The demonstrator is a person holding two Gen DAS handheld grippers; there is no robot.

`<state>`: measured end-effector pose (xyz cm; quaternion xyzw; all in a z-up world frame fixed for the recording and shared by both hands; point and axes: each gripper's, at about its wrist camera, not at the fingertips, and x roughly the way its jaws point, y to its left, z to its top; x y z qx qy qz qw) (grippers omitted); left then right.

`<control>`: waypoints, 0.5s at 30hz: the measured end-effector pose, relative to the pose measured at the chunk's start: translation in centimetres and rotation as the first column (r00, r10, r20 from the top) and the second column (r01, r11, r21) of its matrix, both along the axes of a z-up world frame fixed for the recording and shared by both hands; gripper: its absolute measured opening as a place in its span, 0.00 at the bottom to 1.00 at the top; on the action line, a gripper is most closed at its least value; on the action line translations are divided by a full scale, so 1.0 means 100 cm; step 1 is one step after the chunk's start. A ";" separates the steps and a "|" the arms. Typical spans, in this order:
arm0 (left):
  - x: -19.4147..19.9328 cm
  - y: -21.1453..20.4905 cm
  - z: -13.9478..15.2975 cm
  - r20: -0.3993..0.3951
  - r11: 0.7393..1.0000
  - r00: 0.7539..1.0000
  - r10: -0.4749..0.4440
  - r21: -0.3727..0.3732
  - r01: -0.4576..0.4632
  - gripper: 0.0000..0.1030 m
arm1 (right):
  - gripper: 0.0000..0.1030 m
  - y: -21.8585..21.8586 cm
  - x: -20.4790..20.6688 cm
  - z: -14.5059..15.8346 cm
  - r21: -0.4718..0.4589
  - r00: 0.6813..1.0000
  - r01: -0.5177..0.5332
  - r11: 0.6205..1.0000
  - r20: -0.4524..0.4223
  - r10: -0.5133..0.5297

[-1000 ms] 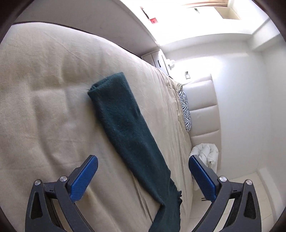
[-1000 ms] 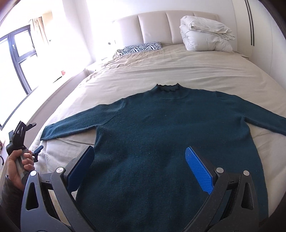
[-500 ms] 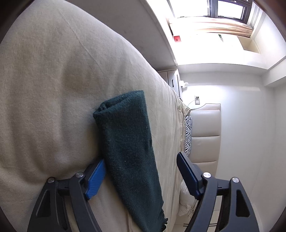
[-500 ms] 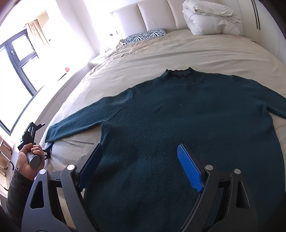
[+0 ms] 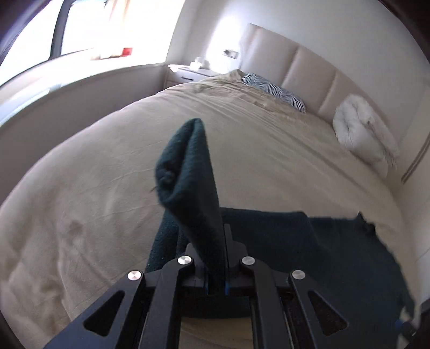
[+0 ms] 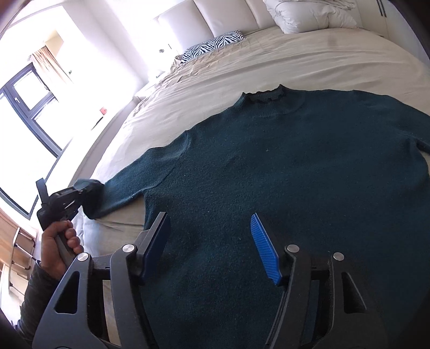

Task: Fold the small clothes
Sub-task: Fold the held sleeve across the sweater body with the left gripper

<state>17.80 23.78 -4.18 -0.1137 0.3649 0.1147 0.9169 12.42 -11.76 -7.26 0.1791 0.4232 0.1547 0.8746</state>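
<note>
The bed [image 6: 309,56] is covered by a beige sheet [image 5: 94,193], lightly creased across its surface. A dark green sweater [image 6: 282,166] lies flat on the sheet near the foot end, front side up, collar toward the headboard [image 5: 309,69]. One sleeve [image 6: 129,185] extends sideways toward the window-side edge of the bed; its cuff end is raised off the sheet. At the head end, a zebra-striped pillow [image 6: 212,45] rests on the sheet just beside the headboard. A folded white duvet [image 6: 306,13] lies against the headboard at the other side, well apart from the sweater.
</note>
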 end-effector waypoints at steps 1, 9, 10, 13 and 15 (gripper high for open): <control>0.005 -0.042 0.000 -0.028 0.975 0.995 -0.091 0.203 0.095 0.07 | 0.59 0.000 0.009 -0.002 0.035 1.000 -0.013 0.999 -0.013 0.013; 0.002 -0.176 -0.048 -0.186 0.720 0.932 -0.312 0.594 0.359 0.08 | 0.59 0.001 0.082 -0.019 0.203 0.988 -0.054 0.978 -0.128 0.081; 0.007 -0.173 -0.046 -0.180 0.734 0.935 -0.305 0.581 0.352 0.09 | 0.59 0.002 0.090 -0.027 0.227 0.983 -0.058 0.972 -0.160 0.095; 0.004 -0.168 -0.043 -0.156 0.749 0.942 -0.297 0.573 0.331 0.10 | 0.59 0.011 0.115 -0.057 0.317 0.956 -0.058 0.947 -0.257 0.144; 0.006 -0.167 -0.043 -0.152 0.746 0.945 -0.290 0.582 0.323 0.12 | 0.59 0.019 0.134 -0.080 0.407 0.937 -0.038 0.913 -0.302 0.173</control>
